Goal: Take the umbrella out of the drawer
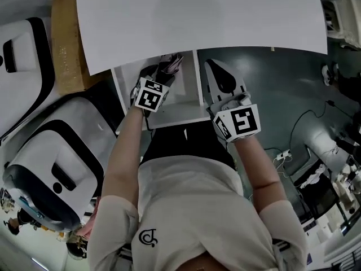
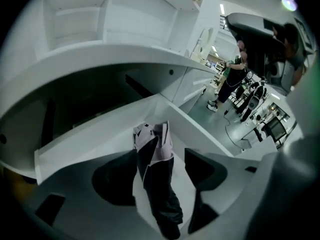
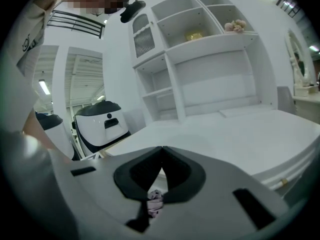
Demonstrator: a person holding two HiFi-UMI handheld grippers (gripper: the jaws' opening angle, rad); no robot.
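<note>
A folded black and pale pink umbrella (image 2: 156, 174) lies in the open white drawer (image 1: 180, 116) under the desk top. In the head view the umbrella (image 1: 169, 65) shows at the drawer's back. My left gripper (image 1: 158, 75) reaches down into the drawer. Its jaws (image 2: 157, 154) stand open on either side of the umbrella, with the pads (image 2: 116, 180) apart from it. My right gripper (image 1: 217, 72) hangs just outside the drawer's right wall. In its own view the right gripper (image 3: 162, 159) is shut on nothing, and a bit of the umbrella (image 3: 154, 201) peeks out below the pads.
The white desk top (image 1: 197, 21) overhangs the drawer's back. White and black machines (image 1: 51, 168) stand close on the left, beside a wooden board (image 1: 65, 38). A white shelf unit (image 3: 200, 59) rises behind the desk. Cables (image 1: 299, 140) lie on the floor at right.
</note>
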